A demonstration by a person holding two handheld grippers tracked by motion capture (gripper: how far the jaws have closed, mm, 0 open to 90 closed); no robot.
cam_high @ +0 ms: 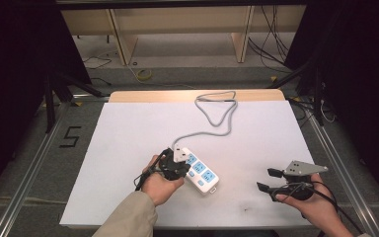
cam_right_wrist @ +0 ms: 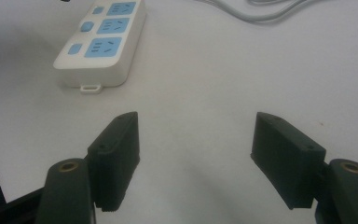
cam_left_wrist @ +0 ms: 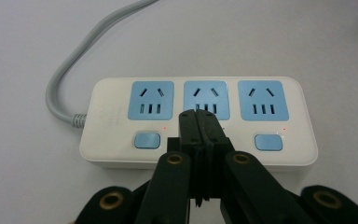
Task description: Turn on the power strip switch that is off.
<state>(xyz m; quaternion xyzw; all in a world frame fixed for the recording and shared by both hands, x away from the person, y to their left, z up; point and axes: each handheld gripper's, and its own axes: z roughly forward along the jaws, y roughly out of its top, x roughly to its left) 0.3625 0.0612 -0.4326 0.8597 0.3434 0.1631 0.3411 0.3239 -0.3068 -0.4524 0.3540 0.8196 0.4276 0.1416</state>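
Note:
A white power strip (cam_high: 203, 174) with three blue sockets and blue buttons lies on the white table, left of centre near the front. Its grey cable (cam_high: 216, 114) loops away toward the far edge. My left gripper (cam_high: 186, 170) is shut, jaws pressed together with nothing between them. In the left gripper view the left gripper (cam_left_wrist: 199, 122) has its tips over the power strip (cam_left_wrist: 112, 116), just below the middle socket, hiding the middle button. Small red lights glow beside the two outer buttons. My right gripper (cam_high: 269, 178) is open at the front right, above bare table. The right gripper view shows the right gripper (cam_right_wrist: 196, 126) with the power strip (cam_right_wrist: 103, 58) farther off.
The white table sheet (cam_high: 128, 143) ends in a wooden strip (cam_high: 153, 96) at the back. Metal rails run along both sides, with a "5" mark (cam_high: 70, 136) on the floor at the left. Wooden shelving and loose cables lie beyond the table.

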